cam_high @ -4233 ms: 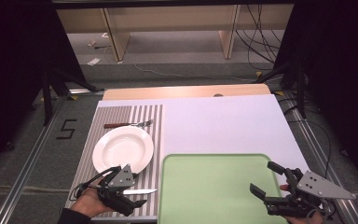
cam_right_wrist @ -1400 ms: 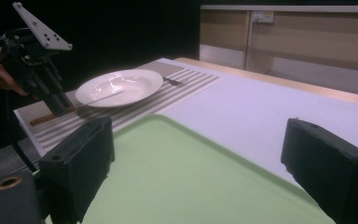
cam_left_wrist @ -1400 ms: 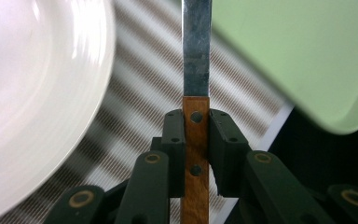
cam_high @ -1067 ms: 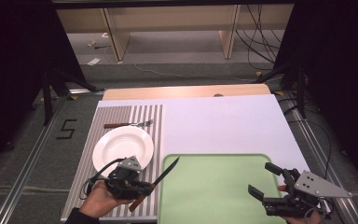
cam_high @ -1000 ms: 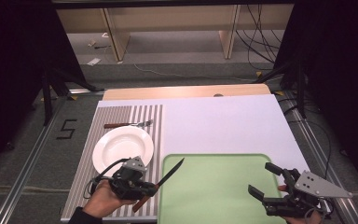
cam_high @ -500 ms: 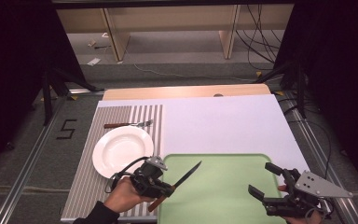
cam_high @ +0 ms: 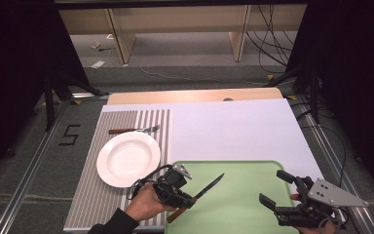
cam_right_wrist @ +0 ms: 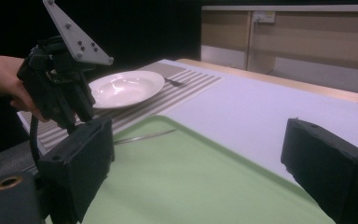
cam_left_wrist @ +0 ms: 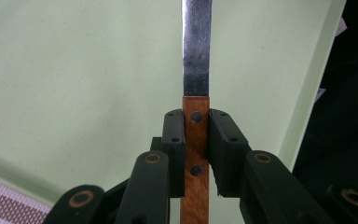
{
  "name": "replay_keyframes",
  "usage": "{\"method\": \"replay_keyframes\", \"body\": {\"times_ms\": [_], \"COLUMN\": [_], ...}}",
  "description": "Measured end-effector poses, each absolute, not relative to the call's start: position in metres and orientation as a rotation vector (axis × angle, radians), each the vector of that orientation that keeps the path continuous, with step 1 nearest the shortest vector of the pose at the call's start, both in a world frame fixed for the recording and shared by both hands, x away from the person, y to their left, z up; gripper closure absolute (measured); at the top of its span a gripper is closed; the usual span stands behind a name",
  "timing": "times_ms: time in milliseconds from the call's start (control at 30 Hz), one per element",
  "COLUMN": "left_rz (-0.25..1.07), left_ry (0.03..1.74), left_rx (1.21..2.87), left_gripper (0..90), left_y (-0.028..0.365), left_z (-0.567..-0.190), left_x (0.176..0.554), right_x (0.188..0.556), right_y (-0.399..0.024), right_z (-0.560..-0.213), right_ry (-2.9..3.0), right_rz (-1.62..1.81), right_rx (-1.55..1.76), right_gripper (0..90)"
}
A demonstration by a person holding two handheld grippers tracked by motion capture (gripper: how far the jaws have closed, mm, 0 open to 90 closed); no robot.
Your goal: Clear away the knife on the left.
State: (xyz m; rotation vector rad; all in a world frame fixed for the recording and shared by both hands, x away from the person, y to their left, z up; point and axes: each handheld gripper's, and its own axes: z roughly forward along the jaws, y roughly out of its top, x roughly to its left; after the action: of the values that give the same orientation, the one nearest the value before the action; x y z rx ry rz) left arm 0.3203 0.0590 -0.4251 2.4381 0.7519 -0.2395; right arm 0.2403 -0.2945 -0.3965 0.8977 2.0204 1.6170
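My left gripper (cam_high: pixel 185 197) is shut on the wooden handle of a knife (cam_high: pixel 208 185), held over the left part of the green tray (cam_high: pixel 253 204). In the left gripper view the pads (cam_left_wrist: pixel 173 140) clamp the brown handle (cam_left_wrist: pixel 196 140), and the steel blade (cam_left_wrist: pixel 196 46) points ahead over the tray (cam_left_wrist: pixel 74 84). My right gripper (cam_high: pixel 276 188) rests at the tray's near right corner, open with nothing between its fingers. From the right gripper view (cam_right_wrist: pixel 198 135) I see the left gripper (cam_right_wrist: pixel 60 88) and the thin blade (cam_right_wrist: pixel 144 136) just above the tray.
A white plate (cam_high: pixel 128 157) sits on the striped placemat (cam_high: pixel 92 195) left of the tray, with a fork (cam_high: pixel 134 129) beyond it. A white mat (cam_high: pixel 233 126) covers the table behind the tray. Dark floor and shelving lie beyond the table's far edge.
My left gripper has carried the knife to the right, from over the striped placemat to over the tray's left part, and slightly lower. The right gripper has stayed put.
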Motion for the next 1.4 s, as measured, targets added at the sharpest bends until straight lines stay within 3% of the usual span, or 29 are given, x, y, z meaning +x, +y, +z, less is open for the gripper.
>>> {"method": "replay_keyframes", "body": {"times_ms": [700, 1167, 1267, 1400], "left_rz": [-0.383, -0.405, -0.406, -0.358], "left_ry": [0.831, 0.865, 0.836, 0.777], "left_rx": [2.513, 2.506, 2.514, 2.503], "left_gripper": [76.7, 75.1, 70.8, 55.3], "left_y": [0.036, 0.033, 0.033, 0.031], "left_z": [-0.456, -0.467, -0.466, -0.461], "left_x": [0.322, 0.323, 0.322, 0.319], "right_x": [0.24, 0.239, 0.239, 0.239], "right_y": [-0.294, -0.293, -0.293, -0.294], "right_z": [-0.397, -0.396, -0.396, -0.396], "right_ry": [2.024, 2.03, 2.029, 2.03], "right_rz": [1.621, 1.621, 1.623, 1.621], "right_rx": [0.889, 0.885, 0.881, 0.883], "right_gripper": [10.5, 10.5, 10.5, 10.5]}}
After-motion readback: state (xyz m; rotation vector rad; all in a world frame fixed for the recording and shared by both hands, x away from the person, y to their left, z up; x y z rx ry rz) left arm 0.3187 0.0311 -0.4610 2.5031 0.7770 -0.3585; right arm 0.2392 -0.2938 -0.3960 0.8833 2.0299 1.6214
